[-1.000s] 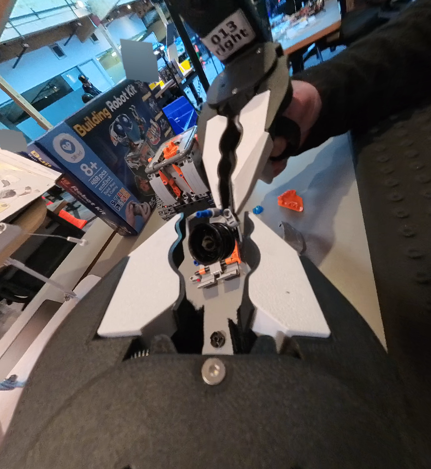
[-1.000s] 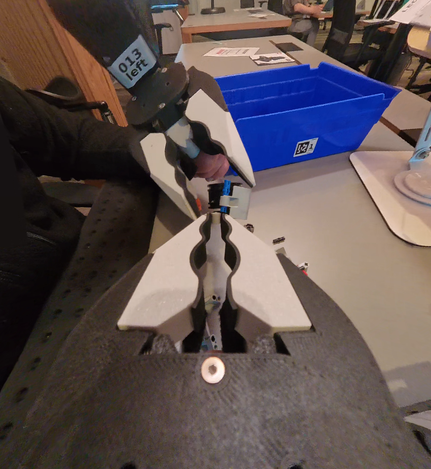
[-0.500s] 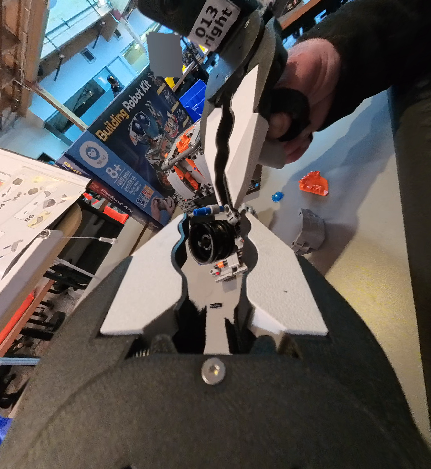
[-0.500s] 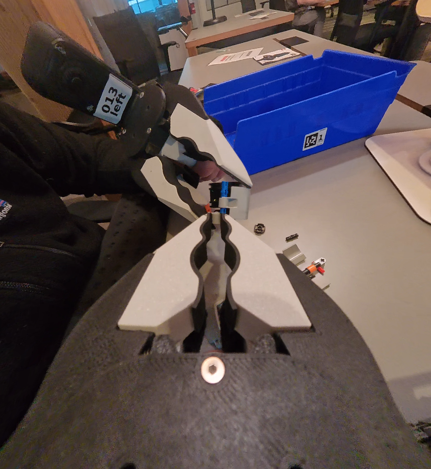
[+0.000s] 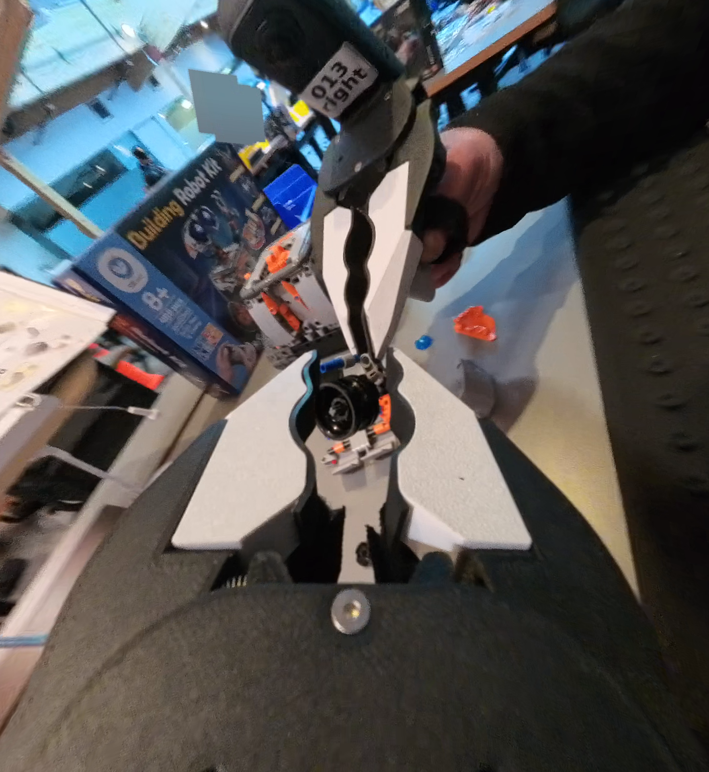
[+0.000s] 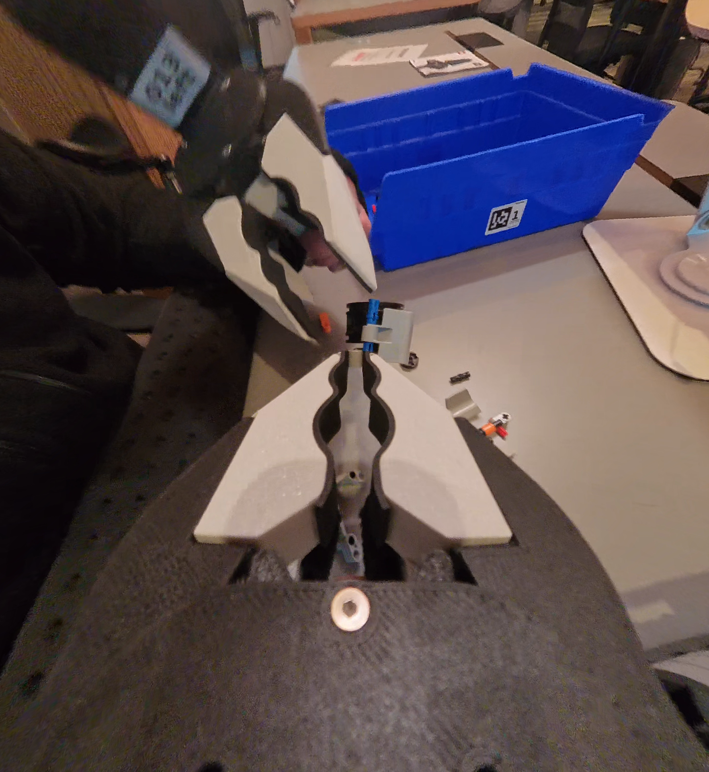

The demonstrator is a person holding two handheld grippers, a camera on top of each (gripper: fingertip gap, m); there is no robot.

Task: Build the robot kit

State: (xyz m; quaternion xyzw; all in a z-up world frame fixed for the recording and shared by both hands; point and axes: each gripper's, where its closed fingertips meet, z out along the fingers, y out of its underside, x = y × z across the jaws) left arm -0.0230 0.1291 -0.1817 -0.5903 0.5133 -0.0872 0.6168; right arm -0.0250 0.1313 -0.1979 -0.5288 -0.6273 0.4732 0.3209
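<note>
Black wheel unit (image 5: pixel 346 411), with grey, orange and blue bits pinned on: the landmark for both views.

**Left wrist view**
- Left gripper (image 5: pixel 351 359): jaws spread wide, one finger either side of the wheel unit. Contact with it can't be made out.
- Right gripper (image 5: pixel 364 353) comes down from above. Its jaws are all but closed, the tips pinching the grey link at the top of the wheel unit. A hand (image 5: pixel 465 200) grips its handle.
- Beyond the wheel unit: a half-built model (image 5: pixel 286 300), with a kit box (image 5: pixel 186 267) behind it.
- Right of the wheel unit, loose on the table (image 5: pixel 553 334): a blue stud (image 5: pixel 423 342), an orange part (image 5: pixel 474 323) and a grey curved part (image 5: pixel 474 386).

**Right wrist view**
- Right gripper (image 6: pixel 357 355): only a narrow slit between the fingers. The wheel unit (image 6: pixel 380 330) sits right at their tips, held off the table.
- Left gripper (image 6: pixel 344 314) is up and left of the wheel unit, jaws clearly apart. The tips are close to it with no firm hold visible, and an orange bit sits by the lower tip.
- Far side of the wheel unit: a blue bin (image 6: pixel 490 167).
- Right of the wheel unit, unattached on the table: a black pin (image 6: pixel 460 377), a grey panel (image 6: pixel 462 403) and an orange pin (image 6: pixel 495 427).
- The wheel unit is apart from the model, and parts lie loose on both sides of it.
</note>
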